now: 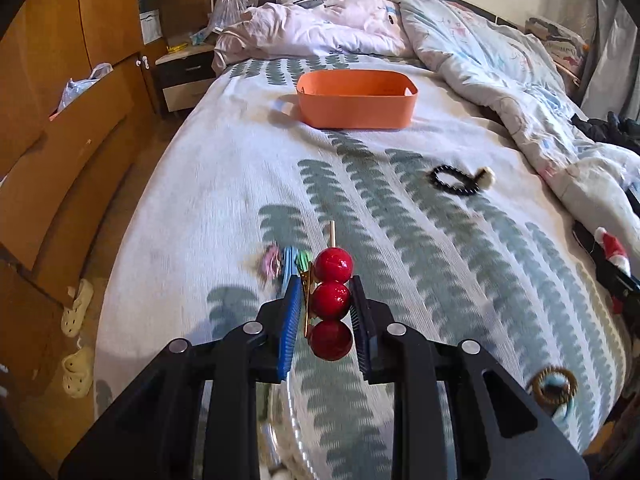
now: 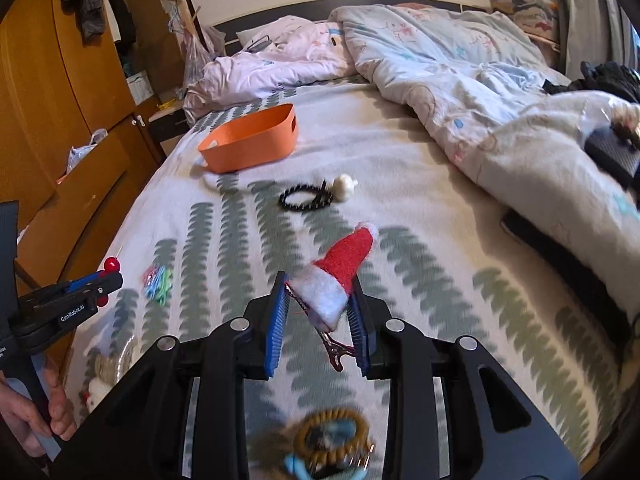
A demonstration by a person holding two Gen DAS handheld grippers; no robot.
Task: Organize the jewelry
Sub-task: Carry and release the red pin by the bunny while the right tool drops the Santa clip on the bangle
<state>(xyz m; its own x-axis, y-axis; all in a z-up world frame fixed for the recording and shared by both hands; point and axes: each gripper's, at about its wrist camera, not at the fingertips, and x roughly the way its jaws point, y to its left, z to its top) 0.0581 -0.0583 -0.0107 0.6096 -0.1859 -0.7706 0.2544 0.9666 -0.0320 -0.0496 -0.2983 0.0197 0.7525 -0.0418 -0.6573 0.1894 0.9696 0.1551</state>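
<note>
My left gripper is shut on a hair clip with three red balls and holds it above the bed. My right gripper is shut on a Santa-hat hair clip, whose metal clip hangs down between the pads. The orange bin stands further up the bed, also seen as the orange bin in the right wrist view. A black bead bracelet with a cream pompom lies between me and the bin. Small coloured hair ties lie at the left. The left gripper shows at the left edge, held by a hand.
A rumpled duvet covers the right side of the bed, with dark clothes on it. A brown bead bracelet with a blue piece lies close below my right gripper. Wooden wardrobes line the left wall, and slippers lie on the floor.
</note>
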